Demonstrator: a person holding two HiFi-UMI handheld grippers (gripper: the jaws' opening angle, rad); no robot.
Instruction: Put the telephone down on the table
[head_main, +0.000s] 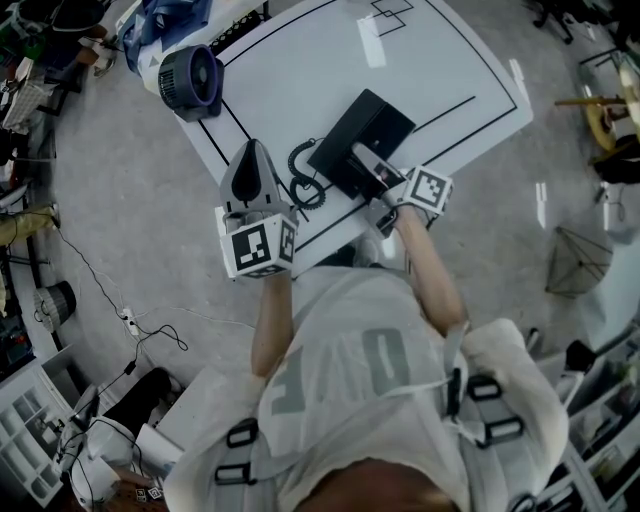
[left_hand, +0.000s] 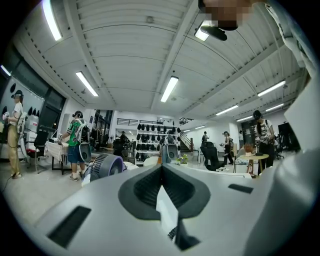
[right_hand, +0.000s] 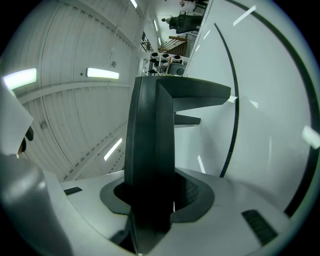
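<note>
Now right tool (right_hand: 152, 210) grips telephone (right_hand: 150, 135); left tool (left_hand: 162, 172) closed.

Grey floor (head_main: 150, 200), ribbed white ceiling (left_hand: 125, 50), long strip lights (left_hand: 170, 89), distant shelving (left_hand: 157, 134)

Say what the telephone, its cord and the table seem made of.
The telephone is probably hard plastic, matte black: dull even faces, crisp moulded edges. The cord is likely vinyl-sheathed, black: it keeps tight coils. The table has a smooth white top, perhaps laminate, slightly glossy: ceiling lights reflect as streaks.
</note>
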